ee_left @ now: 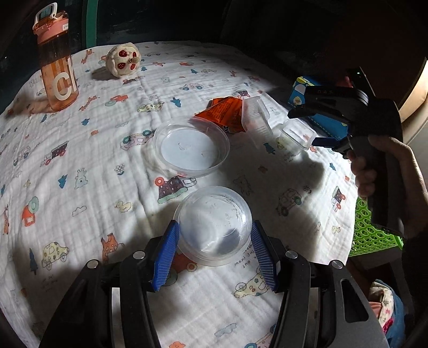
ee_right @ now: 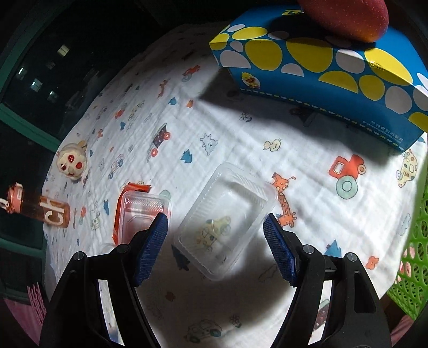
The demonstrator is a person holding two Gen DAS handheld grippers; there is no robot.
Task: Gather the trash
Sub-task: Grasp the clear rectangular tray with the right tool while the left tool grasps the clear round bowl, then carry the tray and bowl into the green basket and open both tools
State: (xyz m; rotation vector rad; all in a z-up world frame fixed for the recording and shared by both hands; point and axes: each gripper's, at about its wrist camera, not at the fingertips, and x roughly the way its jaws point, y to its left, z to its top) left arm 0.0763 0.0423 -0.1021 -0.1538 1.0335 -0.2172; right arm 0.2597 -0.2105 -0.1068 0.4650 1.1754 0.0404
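Note:
In the left wrist view, my left gripper (ee_left: 215, 234) is open with its blue pads on either side of a clear round plastic cup (ee_left: 214, 226) lying on the printed cloth. A clear round lid (ee_left: 191, 146) lies beyond it. An orange wrapper (ee_left: 226, 115) and a clear ribbed tray (ee_left: 255, 116) lie further back. My right gripper (ee_left: 302, 128) is at the right, around a small clear rectangular tray (ee_left: 297, 135). In the right wrist view, my right gripper (ee_right: 215, 227) is open, straddling that tray (ee_right: 227, 219). The other clear tray (ee_right: 143, 211) sits on the orange wrapper (ee_right: 133, 187).
An orange water bottle (ee_left: 57, 67) and a cream toy (ee_left: 123, 60) stand at the far left. A blue spotted box (ee_right: 321, 69) with a red fruit (ee_right: 347, 16) on it is at the right. A green mesh basket (ee_left: 371, 230) sits beside the table's right edge.

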